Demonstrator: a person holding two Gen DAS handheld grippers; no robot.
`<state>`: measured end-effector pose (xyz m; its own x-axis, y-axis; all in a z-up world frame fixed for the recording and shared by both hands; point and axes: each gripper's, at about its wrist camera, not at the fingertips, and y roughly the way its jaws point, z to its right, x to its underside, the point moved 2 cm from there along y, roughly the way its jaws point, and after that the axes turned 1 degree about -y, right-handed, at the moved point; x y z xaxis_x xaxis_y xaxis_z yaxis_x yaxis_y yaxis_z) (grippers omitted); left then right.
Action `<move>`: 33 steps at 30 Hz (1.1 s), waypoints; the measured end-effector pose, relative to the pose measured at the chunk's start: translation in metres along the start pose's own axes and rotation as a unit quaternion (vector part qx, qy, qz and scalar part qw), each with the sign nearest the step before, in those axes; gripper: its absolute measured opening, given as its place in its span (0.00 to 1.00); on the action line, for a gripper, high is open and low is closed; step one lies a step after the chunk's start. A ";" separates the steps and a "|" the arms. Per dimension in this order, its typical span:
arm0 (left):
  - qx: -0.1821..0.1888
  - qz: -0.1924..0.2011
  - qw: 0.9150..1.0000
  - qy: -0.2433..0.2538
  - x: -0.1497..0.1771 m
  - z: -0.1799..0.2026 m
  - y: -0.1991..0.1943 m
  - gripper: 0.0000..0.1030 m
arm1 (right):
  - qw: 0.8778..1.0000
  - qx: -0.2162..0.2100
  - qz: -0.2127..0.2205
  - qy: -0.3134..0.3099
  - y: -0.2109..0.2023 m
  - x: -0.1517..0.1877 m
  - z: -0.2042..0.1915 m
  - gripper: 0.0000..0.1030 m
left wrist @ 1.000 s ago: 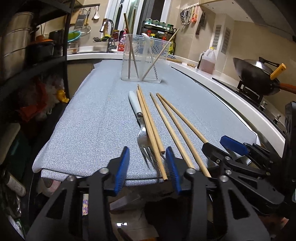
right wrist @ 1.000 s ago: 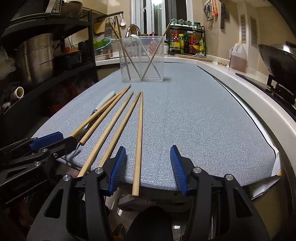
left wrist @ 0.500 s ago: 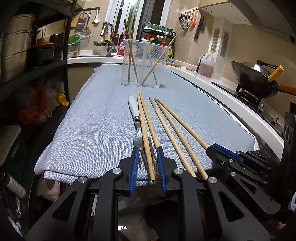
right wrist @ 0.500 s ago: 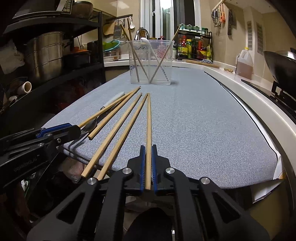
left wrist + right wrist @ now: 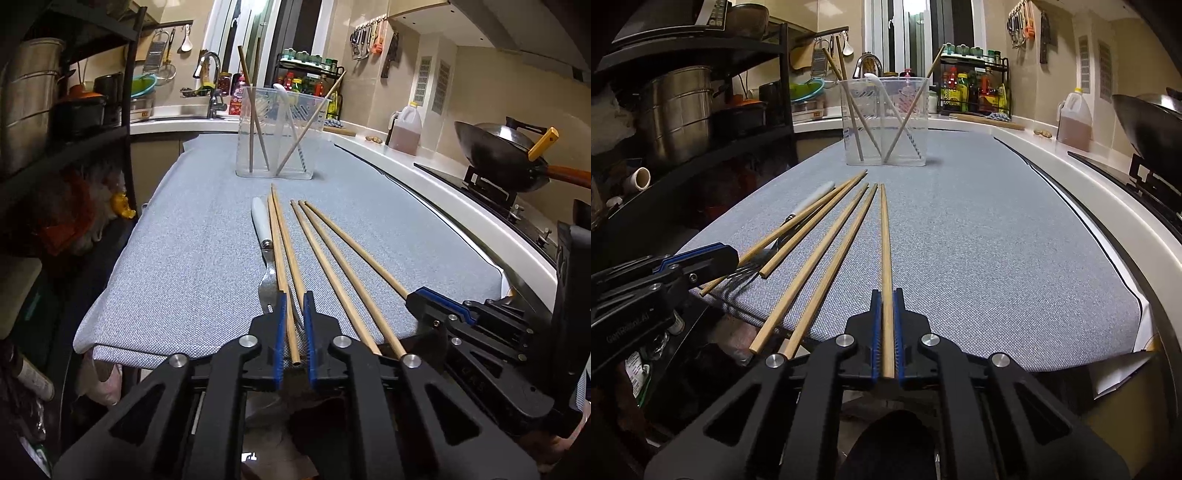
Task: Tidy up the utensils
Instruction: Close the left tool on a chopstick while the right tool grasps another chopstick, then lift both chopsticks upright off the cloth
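Observation:
Several wooden chopsticks lie side by side on a grey mat (image 5: 184, 258). My left gripper (image 5: 293, 310) is shut on the near ends of two chopsticks (image 5: 282, 240) beside a white-handled fork (image 5: 263, 236). My right gripper (image 5: 886, 314) is shut on the rightmost chopstick (image 5: 885, 240) at its near end. Two more chopsticks (image 5: 827, 254) lie loose between the grippers. A clear plastic container (image 5: 277, 133) stands upright at the far end of the mat with chopsticks and a white spoon in it; it also shows in the right wrist view (image 5: 884, 122).
A black shelf rack with metal pots (image 5: 676, 114) stands to the left. A wok (image 5: 502, 155) sits on the stove at the right, with an oil jug (image 5: 404, 129) behind it. The sink tap (image 5: 210, 85) and a bottle rack are at the back.
Both grippers were open around the chopstick ends one second ago and have closed on them. The gripped chopsticks have shifted slightly; the rest lie as before.

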<state>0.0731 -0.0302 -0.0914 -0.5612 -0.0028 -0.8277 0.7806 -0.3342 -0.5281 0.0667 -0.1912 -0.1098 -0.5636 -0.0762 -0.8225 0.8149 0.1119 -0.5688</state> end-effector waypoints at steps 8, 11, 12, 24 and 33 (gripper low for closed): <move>0.000 0.030 1.000 0.005 -0.011 -0.001 -0.015 0.00 | 1.000 0.005 0.021 -0.003 -0.011 -0.007 0.003 0.06; 0.002 0.051 0.999 0.012 -0.021 -0.001 -0.025 0.00 | 0.999 0.006 0.037 -0.001 -0.020 -0.014 0.004 0.06; 0.003 0.059 0.998 0.018 -0.024 0.000 -0.028 0.00 | 0.999 0.005 0.042 0.000 -0.022 -0.017 0.005 0.06; -0.004 0.056 0.997 0.049 -0.006 0.003 -0.023 0.02 | 1.000 0.003 0.029 0.005 -0.016 -0.015 0.009 0.06; -0.012 0.037 0.999 0.021 0.006 -0.006 -0.007 0.42 | 1.000 0.007 0.007 0.005 -0.005 -0.005 0.010 0.06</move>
<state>0.0662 -0.0226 -0.0935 -0.4905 0.0141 -0.8713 0.8259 -0.3114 -0.4700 0.0671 -0.2017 -0.1027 -0.5539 -0.0646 -0.8301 0.8241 0.0994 -0.5577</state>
